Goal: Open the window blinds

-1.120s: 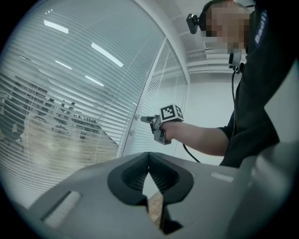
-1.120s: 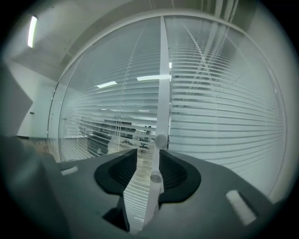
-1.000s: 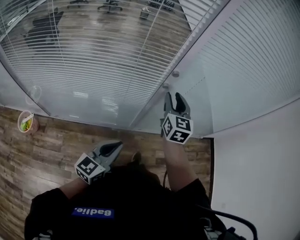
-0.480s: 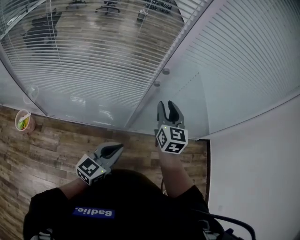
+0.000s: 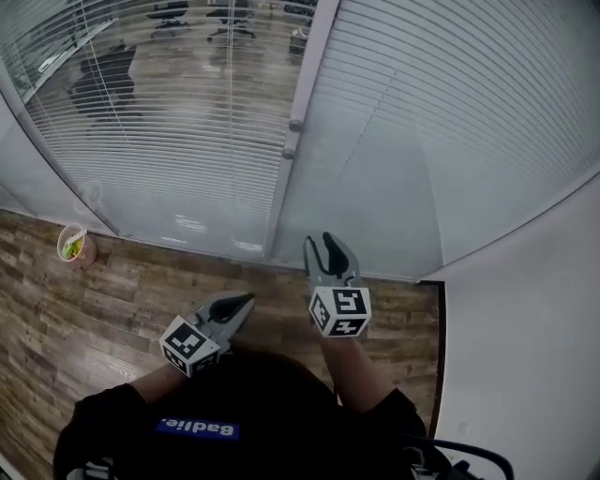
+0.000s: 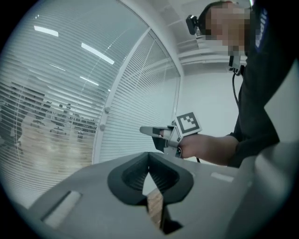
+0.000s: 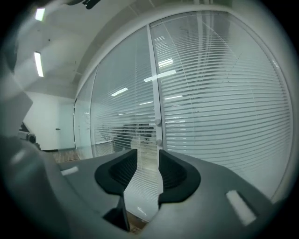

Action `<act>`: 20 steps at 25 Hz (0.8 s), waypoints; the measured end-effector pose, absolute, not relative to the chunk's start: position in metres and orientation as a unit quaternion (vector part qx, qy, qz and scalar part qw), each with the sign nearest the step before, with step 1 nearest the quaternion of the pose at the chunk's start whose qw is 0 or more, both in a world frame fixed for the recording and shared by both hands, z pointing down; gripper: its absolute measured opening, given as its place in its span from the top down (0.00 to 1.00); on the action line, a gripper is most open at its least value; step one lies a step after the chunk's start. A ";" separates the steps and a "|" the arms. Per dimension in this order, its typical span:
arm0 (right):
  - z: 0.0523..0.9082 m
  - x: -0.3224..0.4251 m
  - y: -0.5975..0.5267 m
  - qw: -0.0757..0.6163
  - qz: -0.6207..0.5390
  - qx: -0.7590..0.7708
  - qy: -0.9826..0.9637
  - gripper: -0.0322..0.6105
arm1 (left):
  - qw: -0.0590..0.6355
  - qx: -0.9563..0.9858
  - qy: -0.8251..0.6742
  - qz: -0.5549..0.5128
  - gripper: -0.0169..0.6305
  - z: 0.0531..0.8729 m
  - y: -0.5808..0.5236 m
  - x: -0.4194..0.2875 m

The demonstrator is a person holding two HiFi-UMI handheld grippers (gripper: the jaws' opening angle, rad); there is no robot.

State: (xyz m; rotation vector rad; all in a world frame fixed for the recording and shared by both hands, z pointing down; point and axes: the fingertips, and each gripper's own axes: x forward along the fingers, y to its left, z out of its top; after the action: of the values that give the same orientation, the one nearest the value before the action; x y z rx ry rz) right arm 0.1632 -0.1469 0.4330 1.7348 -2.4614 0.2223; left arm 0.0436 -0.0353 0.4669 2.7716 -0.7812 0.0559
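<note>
The blinds hang behind a glass wall. The left blind [image 5: 178,122] has tilted slats that let an office show through; the right blind [image 5: 450,112] looks closed and white. Two round knobs [image 5: 292,137] sit on the white post [image 5: 309,66] between the panels, and the knobs [image 7: 158,131] also show in the right gripper view. My right gripper [image 5: 328,246] is open and holds nothing, pointing at the glass well below the knobs. In its own view the right gripper [image 7: 148,156] frames bare blind. My left gripper [image 5: 246,300] hangs lower left, shut on nothing, its tips [image 6: 149,156] touching.
A small cup of food [image 5: 73,246] stands on the wood floor [image 5: 112,300] by the glass at the left. A white wall [image 5: 525,356] closes the right side. Office chairs [image 5: 169,11] are behind the glass.
My right gripper has drawn back and down from beside the knobs toward my body. The left gripper has shifted only slightly. Both keep the same jaw state.
</note>
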 end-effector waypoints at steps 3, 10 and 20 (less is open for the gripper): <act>0.433 0.163 -0.114 0.058 0.078 0.544 -0.834 0.72 | 0.125 0.950 -0.284 0.018 0.97 0.453 -0.022 0.055; 0.473 0.137 -0.040 0.048 0.090 0.459 -0.882 0.74 | 0.101 0.947 -0.301 0.038 0.97 0.457 0.001 0.065; 0.466 0.092 0.012 0.035 0.053 0.419 -0.906 0.80 | 0.092 0.966 -0.242 0.007 0.97 0.453 0.012 0.058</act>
State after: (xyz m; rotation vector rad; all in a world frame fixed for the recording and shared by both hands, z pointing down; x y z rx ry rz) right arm 0.0920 0.0121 0.4659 1.2875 -2.7847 0.1625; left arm 0.0580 0.0122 0.4526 2.8688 -0.7200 0.0197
